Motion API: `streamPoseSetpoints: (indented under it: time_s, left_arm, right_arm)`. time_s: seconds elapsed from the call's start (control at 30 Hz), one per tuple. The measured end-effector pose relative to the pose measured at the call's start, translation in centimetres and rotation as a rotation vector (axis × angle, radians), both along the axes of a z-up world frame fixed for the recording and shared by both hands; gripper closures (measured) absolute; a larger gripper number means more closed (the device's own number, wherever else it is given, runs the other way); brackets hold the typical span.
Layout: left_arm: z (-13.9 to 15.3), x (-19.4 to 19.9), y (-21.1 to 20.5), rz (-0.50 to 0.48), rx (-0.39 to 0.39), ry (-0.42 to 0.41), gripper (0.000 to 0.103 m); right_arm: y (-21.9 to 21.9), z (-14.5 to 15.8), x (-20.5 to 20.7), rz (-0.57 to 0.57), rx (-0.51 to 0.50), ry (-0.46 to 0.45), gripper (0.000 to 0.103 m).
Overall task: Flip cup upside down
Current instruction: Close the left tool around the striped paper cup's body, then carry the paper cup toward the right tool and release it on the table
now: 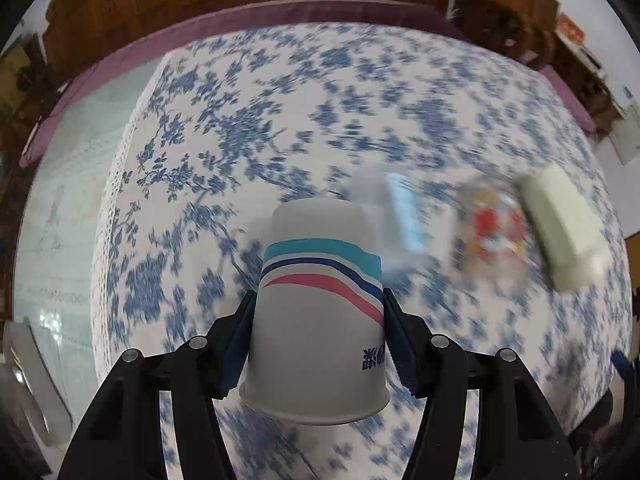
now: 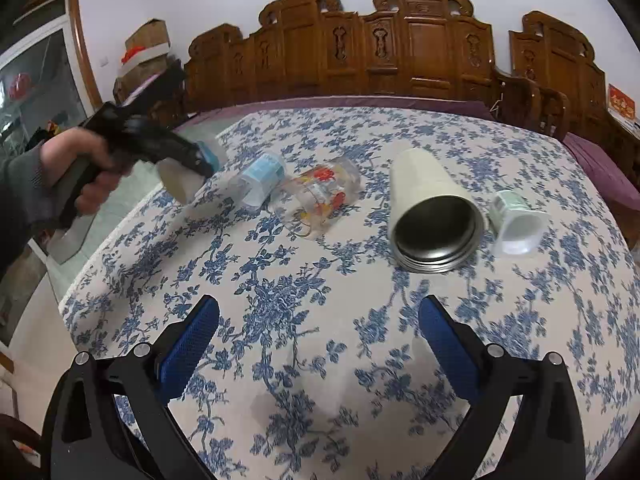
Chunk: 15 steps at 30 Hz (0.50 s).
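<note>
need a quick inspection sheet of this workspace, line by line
surface: table under a blue floral tablecloth, purple cloth showing at the far edge.
job's things: white paper cup with teal, navy and pink stripes, clamped between the left gripper fingers above the table's left edge.
clutter: four cups lying on their sides: clear cup with blue label, printed glass, steel-lined tumbler, small white cup.
grippers: left shut on the cup; right gripper open, holding nothing, over the near cloth.
cables: nothing seen.
surroundings: carved wooden bench, cardboard boxes, glass door at left.
</note>
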<state>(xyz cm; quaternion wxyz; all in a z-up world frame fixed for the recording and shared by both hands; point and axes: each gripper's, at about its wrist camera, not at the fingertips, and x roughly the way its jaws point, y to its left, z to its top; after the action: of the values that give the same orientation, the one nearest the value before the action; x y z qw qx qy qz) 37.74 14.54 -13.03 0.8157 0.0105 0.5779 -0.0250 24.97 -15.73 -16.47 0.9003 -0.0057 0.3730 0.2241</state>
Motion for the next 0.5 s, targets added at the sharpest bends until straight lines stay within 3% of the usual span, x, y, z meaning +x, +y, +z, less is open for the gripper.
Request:
streamPoseSetpoints:
  time_s: [0.2,0.5]
  left_arm:
    - [1.8,-5.6,-4.9,-0.054,-0.042,-0.059,0.045]
    - [-1.1,-11.6,-12.3,-0.131,-0.110,-0.073,0.045]
  right_arm:
    - [-3.0,0.2,-2.0,-0.049,0.010,-0.020,0.003]
    - [-6.7,-0.7,-3.6,-0.121,-0.001,-0.014,0.003]
